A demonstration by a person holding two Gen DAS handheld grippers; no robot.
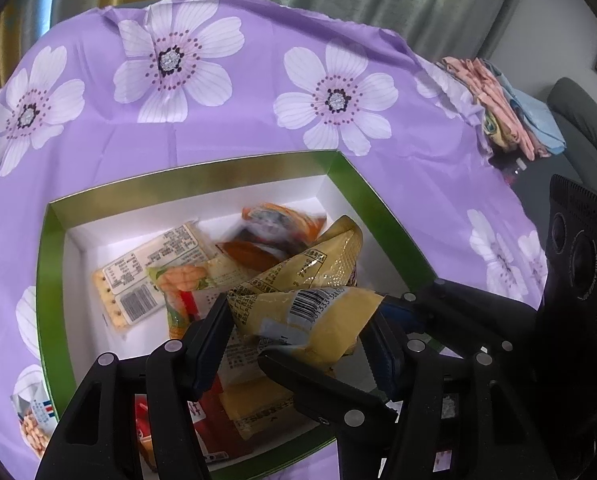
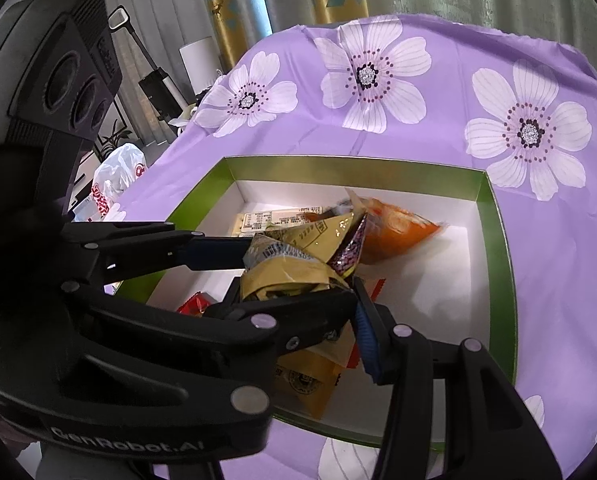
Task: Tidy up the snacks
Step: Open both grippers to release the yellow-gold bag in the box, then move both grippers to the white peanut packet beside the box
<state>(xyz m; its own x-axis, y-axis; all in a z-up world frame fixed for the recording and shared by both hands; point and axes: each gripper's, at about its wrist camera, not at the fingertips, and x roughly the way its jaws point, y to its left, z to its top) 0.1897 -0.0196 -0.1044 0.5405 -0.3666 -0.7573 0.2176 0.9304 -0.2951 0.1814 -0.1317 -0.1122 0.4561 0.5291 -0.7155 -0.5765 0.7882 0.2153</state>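
Several packets [image 1: 146, 280] around yellow snack [image 1: 310, 316]

The green box [image 1: 50, 248] with a white inside sits open on the purple flowered cloth, and it's filling up with snacks. A yellow packet [image 1: 310, 316] with a barcode is up off the box floor, crumpled, near the front edge, with another yellow pouch [image 1: 322, 260] propped right behind it. A flat cracker pack [image 1: 146, 276], label side up, lies toward the left wall. An orange bag [image 2: 394, 228] is at the back near the far wall. A red pack [image 1: 214, 428] lies in the near left corner, partly hidden.
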